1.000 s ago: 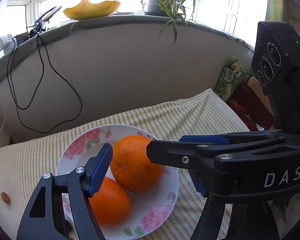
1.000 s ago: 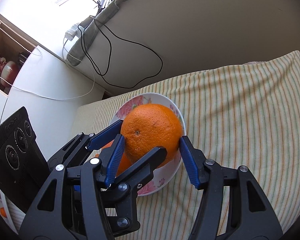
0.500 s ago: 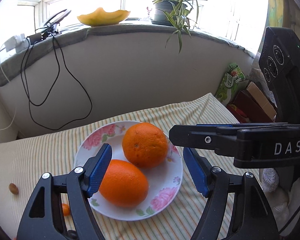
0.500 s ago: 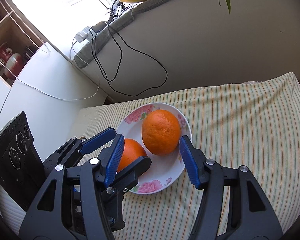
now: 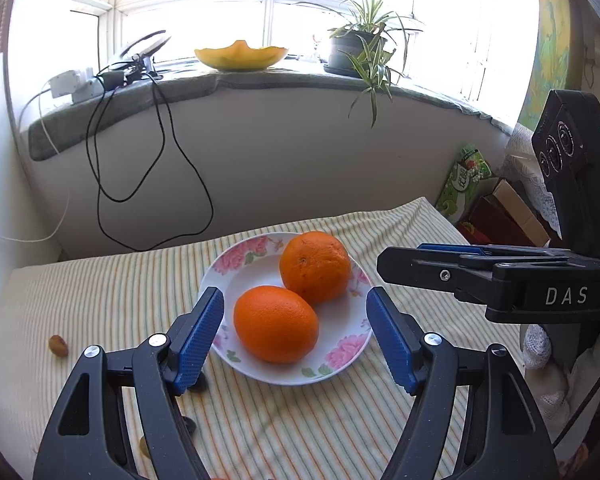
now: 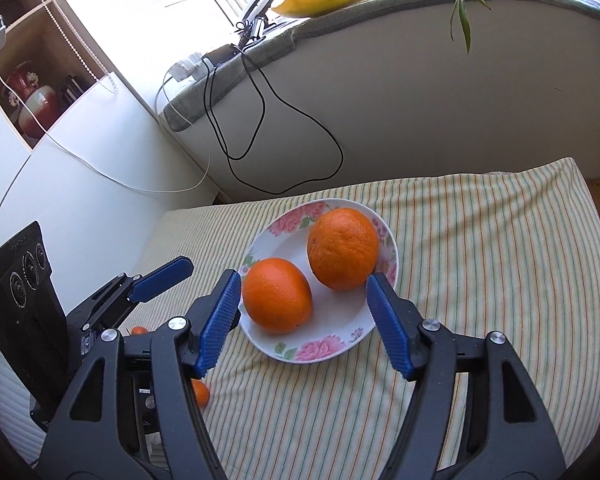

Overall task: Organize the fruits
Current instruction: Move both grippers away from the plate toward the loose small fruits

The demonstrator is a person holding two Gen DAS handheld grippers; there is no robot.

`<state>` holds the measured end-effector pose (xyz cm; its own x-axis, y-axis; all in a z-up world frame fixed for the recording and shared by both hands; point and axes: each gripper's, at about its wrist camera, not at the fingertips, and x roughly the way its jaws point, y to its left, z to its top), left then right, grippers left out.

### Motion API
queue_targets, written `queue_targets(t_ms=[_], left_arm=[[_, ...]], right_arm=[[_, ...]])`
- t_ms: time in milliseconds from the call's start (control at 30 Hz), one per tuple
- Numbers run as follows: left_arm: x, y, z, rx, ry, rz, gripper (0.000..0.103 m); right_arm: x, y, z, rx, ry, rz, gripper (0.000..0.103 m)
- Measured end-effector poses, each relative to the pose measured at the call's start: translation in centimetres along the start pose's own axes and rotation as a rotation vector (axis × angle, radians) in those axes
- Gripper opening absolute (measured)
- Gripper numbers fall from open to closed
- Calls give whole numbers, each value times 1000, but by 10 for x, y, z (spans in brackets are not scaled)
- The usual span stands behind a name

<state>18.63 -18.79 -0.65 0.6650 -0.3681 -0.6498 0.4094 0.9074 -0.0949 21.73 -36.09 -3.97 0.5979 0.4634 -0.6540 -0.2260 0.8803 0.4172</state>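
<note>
Two oranges [image 6: 308,268] touching on floral plate [image 6: 328,350]; both grippers [image 6: 304,324] empty (right jaws opening), best lifted clear toward six o'clock.

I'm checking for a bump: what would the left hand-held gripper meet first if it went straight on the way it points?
Probably the nearer orange on the floral plate, which sits centred between the open left hand-held gripper's fingers. Depth is unclear, so this is a guess.

Small orange fruit [image 6: 200,394] at lower left sits half hidden behind the right gripper's finger [image 6: 220,316]; its kind is unclear.
</note>
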Motion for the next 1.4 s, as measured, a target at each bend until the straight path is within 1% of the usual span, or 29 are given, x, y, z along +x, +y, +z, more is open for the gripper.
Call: queue_targets(t_ms=[100, 167, 300, 400, 467, 600, 800, 900, 967, 1167, 1233, 1300, 1400], left_arm=[[-13, 3, -4, -5, -19, 7, 74], [-22, 5, -6, 1, -32, 17, 74], [-40, 10, -13, -4, -62, 29, 76], [-53, 15, -22, -9, -83, 28, 76], [-60, 19, -29, -5, -100, 37, 76], [-73, 34, -43, -36, -107, 42, 76], [-87, 62, -69, -90, -101, 85, 76], [-94, 82, -86, -123, -87, 122, 76], [-98, 95, -97, -156, -80, 147, 76], [-108, 127, -129, -219, -59, 201, 75], [-111, 137, -138, -241, -50, 210, 72], [-110, 145, -147, -261, -37, 220, 69], [-107, 155, -158, -288, -13, 223, 61]], right_arm=[[-5, 10, -5, -27, -13, -14, 69], [-10, 16, -9, -46, -26, -24, 74], [-18, 29, -17, -77, -48, -37, 76], [-25, 37, -24, -97, -69, -42, 79], [-28, 43, -29, -115, -87, -50, 80], [-30, 56, -42, -168, -120, -90, 80], [-22, 71, -67, -224, -115, -107, 80], [-19, 81, -82, -268, -121, -119, 82], [-18, 88, -92, -289, -121, -113, 84], [-9, 107, -112, -343, -103, -86, 84], [-5, 112, -117, -350, -87, -61, 84], [-1, 117, -122, -363, -80, -56, 84], [3, 125, -130, -391, -71, -48, 84]])
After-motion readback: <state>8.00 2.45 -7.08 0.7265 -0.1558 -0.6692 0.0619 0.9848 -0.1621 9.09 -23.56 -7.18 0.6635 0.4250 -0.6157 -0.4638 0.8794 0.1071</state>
